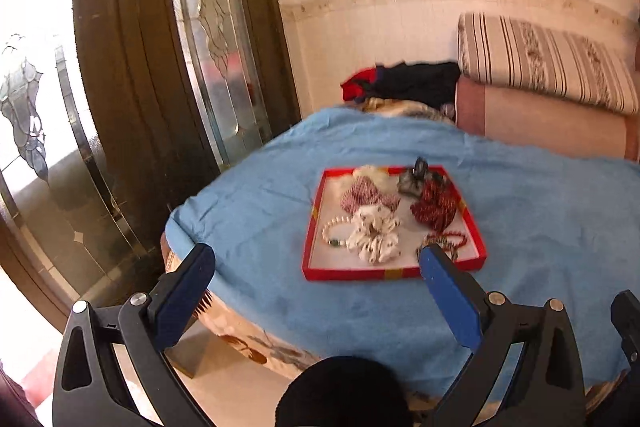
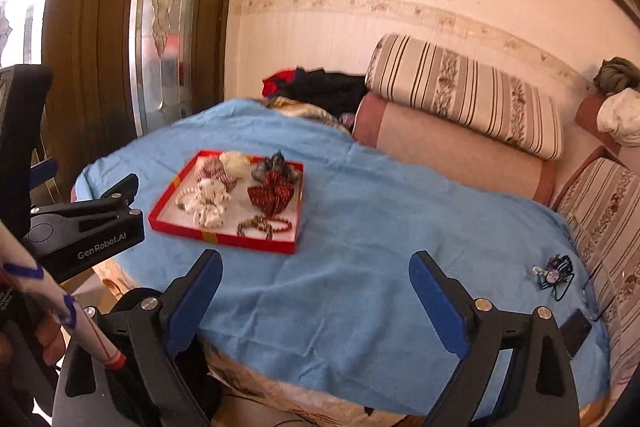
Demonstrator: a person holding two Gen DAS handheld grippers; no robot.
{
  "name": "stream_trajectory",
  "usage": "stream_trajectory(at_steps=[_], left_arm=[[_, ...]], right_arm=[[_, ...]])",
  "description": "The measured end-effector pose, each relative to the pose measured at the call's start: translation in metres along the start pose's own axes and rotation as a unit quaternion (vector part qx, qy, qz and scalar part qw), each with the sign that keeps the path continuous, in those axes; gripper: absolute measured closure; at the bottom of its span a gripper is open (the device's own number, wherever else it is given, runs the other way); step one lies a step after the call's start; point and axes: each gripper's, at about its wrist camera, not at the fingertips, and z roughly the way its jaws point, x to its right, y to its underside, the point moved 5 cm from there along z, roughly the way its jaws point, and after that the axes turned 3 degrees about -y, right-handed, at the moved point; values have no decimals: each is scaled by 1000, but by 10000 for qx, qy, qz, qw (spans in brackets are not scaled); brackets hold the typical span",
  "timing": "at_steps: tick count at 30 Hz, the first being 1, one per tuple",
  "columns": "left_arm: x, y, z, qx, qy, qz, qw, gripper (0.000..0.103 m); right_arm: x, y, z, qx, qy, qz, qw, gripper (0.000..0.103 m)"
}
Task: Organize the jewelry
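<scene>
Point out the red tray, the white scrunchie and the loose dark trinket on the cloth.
red tray (image 2: 224, 241), right wrist view, its near rim.
white scrunchie (image 1: 374, 237), left wrist view, the middle of its folds.
dark trinket (image 2: 554, 277), right wrist view, its centre.

Red-rimmed shallow tray (image 1: 352, 273) with white floor. Plain light-blue cloth cover (image 2: 360, 267). Red-and-white checked fabric scrunchie (image 1: 362, 193). Dark red patterned scrunchie (image 2: 272, 195). Beige bolster cushion (image 2: 472, 95) with brown stripes.

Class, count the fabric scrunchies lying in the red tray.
5, perhaps more hidden: white patterned scrunchie near front, pink checked scrunchie behind it, cream scrunchie at back, dark red scrunchie right, grey scrunchie back right, all inside red tray.
</scene>
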Motion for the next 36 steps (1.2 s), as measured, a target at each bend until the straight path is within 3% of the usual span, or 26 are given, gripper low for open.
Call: stream_trajectory(at_steps=[17, 36], left_arm=[[29, 24, 63, -720, 159, 253, 9970, 1], [32, 31, 85, -960, 266, 246, 9947, 1]], right_arm=[[0, 25, 62, -716, -31, -99, 9974, 6], [-7, 34, 84, -1070, -48, -215, 9940, 6]])
